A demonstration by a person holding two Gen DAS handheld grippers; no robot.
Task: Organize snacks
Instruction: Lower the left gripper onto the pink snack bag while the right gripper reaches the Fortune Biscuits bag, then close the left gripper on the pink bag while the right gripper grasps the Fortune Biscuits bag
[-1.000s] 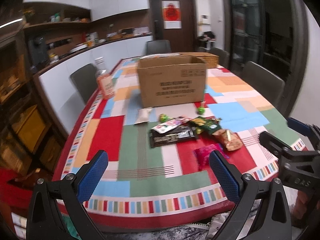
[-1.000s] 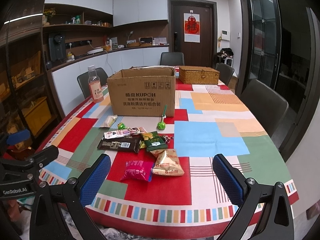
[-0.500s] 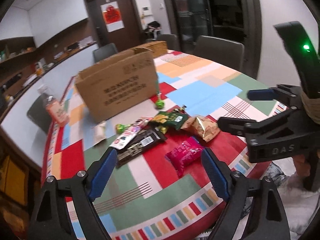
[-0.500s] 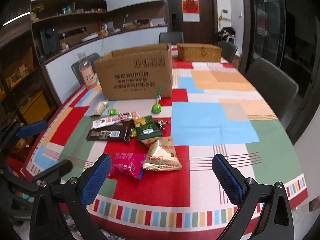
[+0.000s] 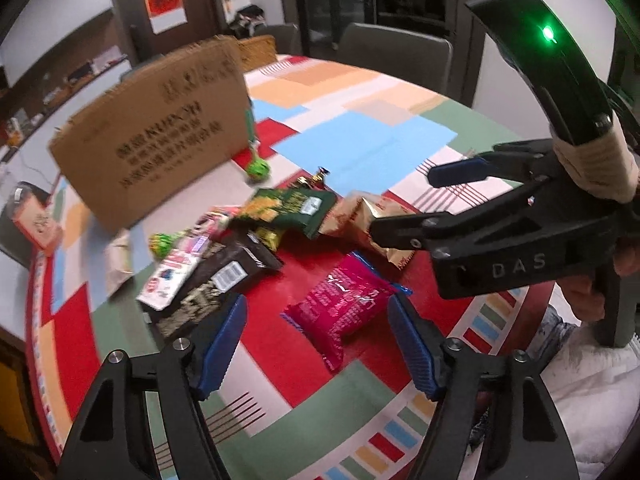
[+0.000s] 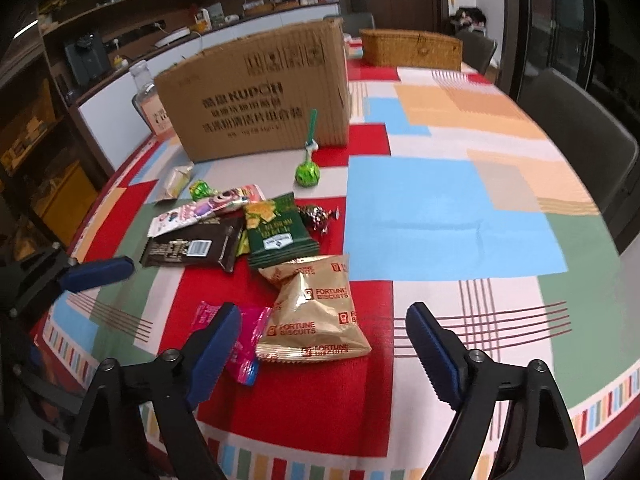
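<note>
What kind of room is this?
Likely a home dining room beside a kitchen: a dining table under a patchwork cloth, grey chairs around it, and a counter with shelves behind.

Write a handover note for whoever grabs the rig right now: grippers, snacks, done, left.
Left hand-held gripper: jaws closing, pink packet between them, not gripped.
Right hand-held gripper: jaws closing over the gold biscuit bag, not gripped.
Snacks: all loose on the tablecloth in front of the cardboard box.
Done: no snack lifted or visibly boxed.
Left: grasp these two, then sort the rest.
</note>
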